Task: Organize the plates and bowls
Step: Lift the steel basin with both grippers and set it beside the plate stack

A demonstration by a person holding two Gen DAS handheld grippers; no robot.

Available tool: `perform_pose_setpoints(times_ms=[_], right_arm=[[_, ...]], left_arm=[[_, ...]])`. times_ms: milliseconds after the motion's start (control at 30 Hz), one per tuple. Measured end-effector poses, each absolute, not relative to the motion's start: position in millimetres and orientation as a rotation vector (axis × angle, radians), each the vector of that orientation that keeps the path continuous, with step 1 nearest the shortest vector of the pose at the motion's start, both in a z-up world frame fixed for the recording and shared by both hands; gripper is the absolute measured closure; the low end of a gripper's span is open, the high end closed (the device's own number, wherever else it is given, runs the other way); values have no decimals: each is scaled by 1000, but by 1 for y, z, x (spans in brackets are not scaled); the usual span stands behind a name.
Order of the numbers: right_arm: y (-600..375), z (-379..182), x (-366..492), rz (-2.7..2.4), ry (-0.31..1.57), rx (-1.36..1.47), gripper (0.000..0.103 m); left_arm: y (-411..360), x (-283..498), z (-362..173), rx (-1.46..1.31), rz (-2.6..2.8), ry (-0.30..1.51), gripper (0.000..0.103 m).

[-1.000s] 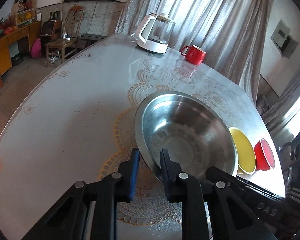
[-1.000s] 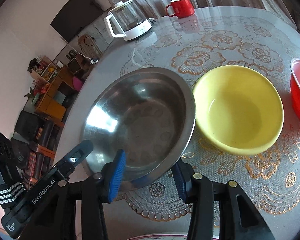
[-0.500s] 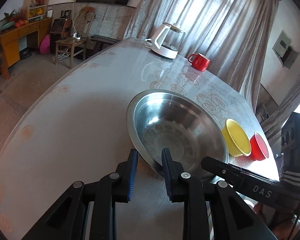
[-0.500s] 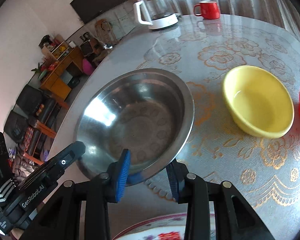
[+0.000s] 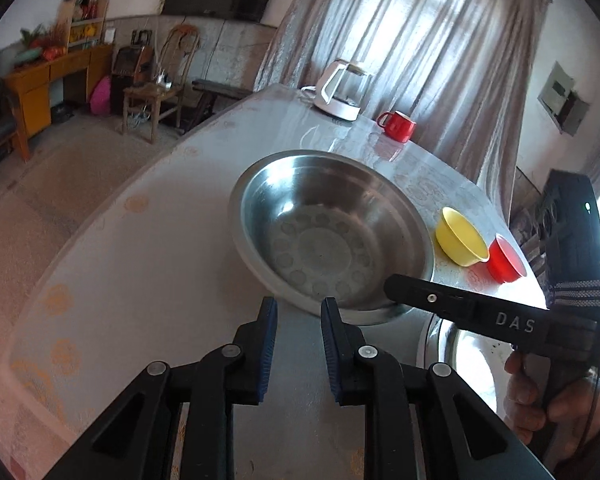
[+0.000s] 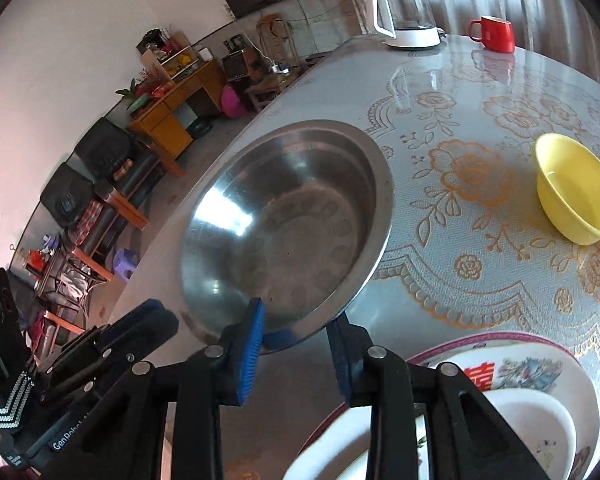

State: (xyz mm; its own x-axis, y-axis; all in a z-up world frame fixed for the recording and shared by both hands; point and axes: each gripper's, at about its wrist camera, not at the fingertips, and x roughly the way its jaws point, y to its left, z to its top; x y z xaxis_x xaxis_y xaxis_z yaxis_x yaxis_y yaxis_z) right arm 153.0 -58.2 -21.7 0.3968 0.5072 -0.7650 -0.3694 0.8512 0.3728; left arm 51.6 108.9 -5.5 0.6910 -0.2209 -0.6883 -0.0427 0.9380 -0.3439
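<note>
A large steel bowl [image 5: 332,232] is held tilted above the table; it also shows in the right wrist view [image 6: 288,228]. My right gripper [image 6: 296,332] is shut on its near rim. My left gripper [image 5: 298,312] has let go and stands open just short of the rim. A yellow bowl [image 6: 576,192] and a red bowl [image 5: 504,260] sit on the table to the right. A stack of flowered plates [image 6: 512,372] with a white bowl [image 6: 540,412] lies under my right gripper.
A glass kettle [image 5: 342,92] and a red mug [image 5: 398,126] stand at the far end of the round table [image 5: 148,264]. The table's left edge drops to the floor. Another steel rim [image 5: 464,356] shows at lower right.
The steel bowl has been lifted off the table and drawn back toward me and the plate stack. My left gripper has opened and come off its rim; the right keeps hold.
</note>
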Motion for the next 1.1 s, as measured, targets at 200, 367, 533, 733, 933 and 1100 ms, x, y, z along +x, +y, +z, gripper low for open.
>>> perform_pose_setpoints(times_ms=[200, 367, 533, 733, 933, 1100], right_arm=[[-65, -26, 153, 523, 1035, 211, 70], [-67, -24, 160, 492, 1041, 207, 70], [-65, -28, 162, 511, 1044, 189, 70], [-68, -26, 152, 547, 1034, 176, 70], [-62, -28, 140, 576, 1054, 151, 69], [-67, -28, 132, 597, 1052, 171, 69]], left_arm=[[130, 77, -7, -503, -42, 804, 56], [125, 107, -11, -456, -17, 812, 61], [118, 105, -13, -381, -31, 819, 81], [123, 79, -13, -390, -58, 817, 80], [124, 55, -12, -410, -79, 829, 79], [128, 42, -7, -406, -54, 827, 78]])
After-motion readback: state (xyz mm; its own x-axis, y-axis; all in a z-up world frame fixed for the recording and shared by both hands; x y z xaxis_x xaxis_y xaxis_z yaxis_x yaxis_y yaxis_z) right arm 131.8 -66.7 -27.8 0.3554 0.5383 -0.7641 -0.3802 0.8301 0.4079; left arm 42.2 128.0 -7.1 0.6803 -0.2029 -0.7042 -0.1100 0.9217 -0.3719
